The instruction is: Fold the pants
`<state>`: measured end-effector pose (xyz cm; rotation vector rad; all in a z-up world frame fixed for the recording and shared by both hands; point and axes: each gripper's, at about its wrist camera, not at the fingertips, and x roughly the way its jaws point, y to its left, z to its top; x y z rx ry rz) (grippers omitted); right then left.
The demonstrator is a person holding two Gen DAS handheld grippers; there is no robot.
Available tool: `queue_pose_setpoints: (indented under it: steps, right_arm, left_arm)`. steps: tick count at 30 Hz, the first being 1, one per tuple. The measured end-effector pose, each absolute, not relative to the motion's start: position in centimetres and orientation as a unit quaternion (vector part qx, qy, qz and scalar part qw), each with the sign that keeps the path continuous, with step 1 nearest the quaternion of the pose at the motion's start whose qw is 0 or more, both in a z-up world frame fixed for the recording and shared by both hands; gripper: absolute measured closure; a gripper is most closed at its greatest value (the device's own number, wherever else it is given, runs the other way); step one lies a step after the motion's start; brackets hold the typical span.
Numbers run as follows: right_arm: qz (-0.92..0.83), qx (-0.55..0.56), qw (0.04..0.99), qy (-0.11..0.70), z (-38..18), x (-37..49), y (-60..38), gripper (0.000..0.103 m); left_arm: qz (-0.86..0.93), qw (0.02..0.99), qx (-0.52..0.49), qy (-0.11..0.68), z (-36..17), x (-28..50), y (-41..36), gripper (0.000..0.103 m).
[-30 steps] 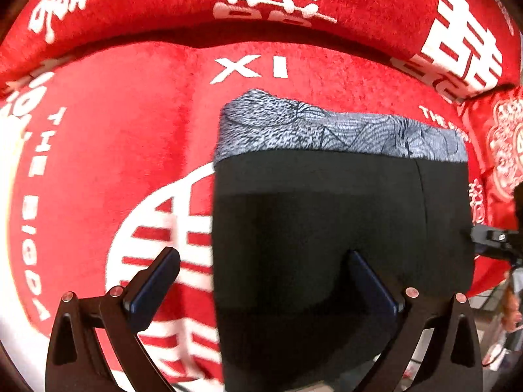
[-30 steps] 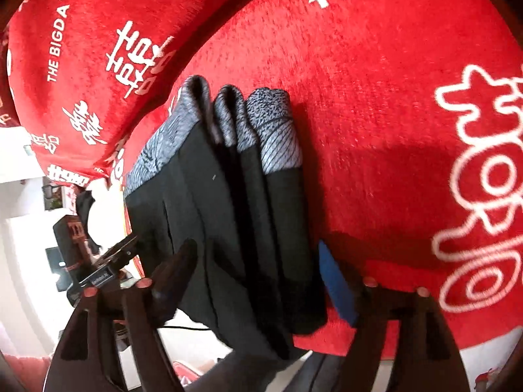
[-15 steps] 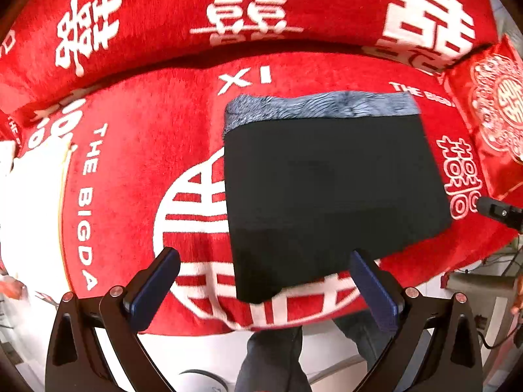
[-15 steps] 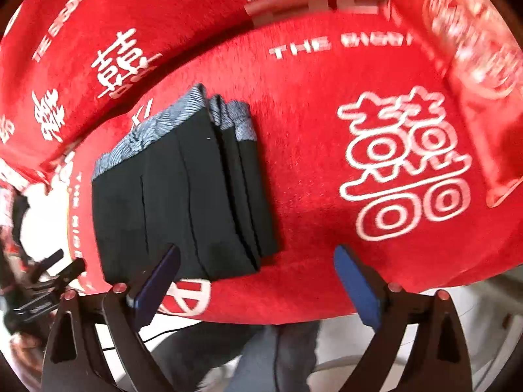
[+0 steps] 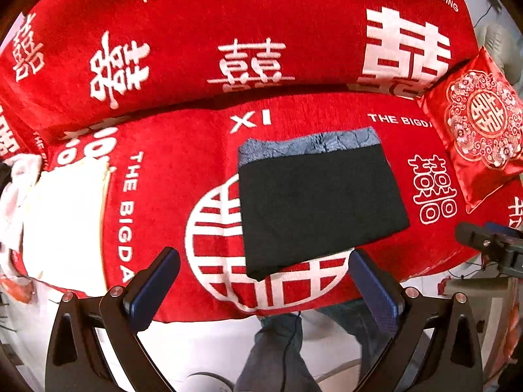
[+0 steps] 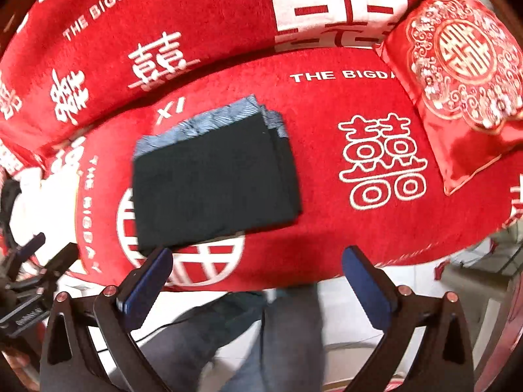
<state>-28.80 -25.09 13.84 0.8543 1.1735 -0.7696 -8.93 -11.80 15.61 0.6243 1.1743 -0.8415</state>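
One folded pants (image 5: 320, 205) bundle is lying mid-seat on the red sofa cover (image 5: 170, 176).
Two grippers, left (image 5: 261, 289) and right (image 6: 255, 282), are hanging wide open, gripping nothing; one cushion (image 5: 480, 130) is leaning at the right edge.

Our left gripper (image 5: 264, 285) has two black skeletal arms with triangular cut-outs, each carrying a dark blue rectangular pad with a fine textured face. Round silver screws with a reddish tint sit at the joints, two on each side. Our right gripper (image 6: 256, 282) is built the same: black frame, blue pads (image 6: 366, 289), paired silver screws. Below them show our legs (image 5: 278, 349) in blue-grey jeans, with a thin black cable (image 5: 292, 336) running down over one leg. The edge of the other gripper, black with small screws, shows at each view's side.
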Motion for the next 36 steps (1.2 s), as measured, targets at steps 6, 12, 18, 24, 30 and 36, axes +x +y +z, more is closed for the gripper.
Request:
queue_pose_setpoints:
  steps: [6,12,18,24,30,36]
  right_arm:
    - [-0.341,0.374,0.683,0.527,15.8,-27.6,-24.6,0.000]
    - [-0.325,0.340,0.688,0.552,16.8,-25.6,-24.8,0.000]
    - [-0.305,0.317,0.696,0.568,17.7,-25.5,-25.2,0.000]
    - [-0.304,0.297,0.693,0.582,18.0,-25.5,-25.7,0.000]
    - [-0.294,0.289,0.695,0.589,18.0,-25.4,-26.0,0.000]
    - [-0.293,0.284,0.695,0.592,17.9,-25.3,-26.1,0.000]
  left_arm:
    - [-0.364,0.721,0.285,0.516,17.7,-8.7,-11.4,0.000]
    - [-0.339,0.728,0.288,0.522,17.7,-9.1,-11.9,0.000]
    - [-0.322,0.731,0.277,0.534,18.2,-10.1,-12.7,0.000]
    - [-0.307,0.736,0.276,0.537,18.9,-10.8,-13.3,0.000]
    - [-0.301,0.733,0.279,0.543,18.9,-11.3,-13.6,0.000]
    - [-0.302,0.729,0.285,0.544,18.9,-11.5,-14.0,0.000]
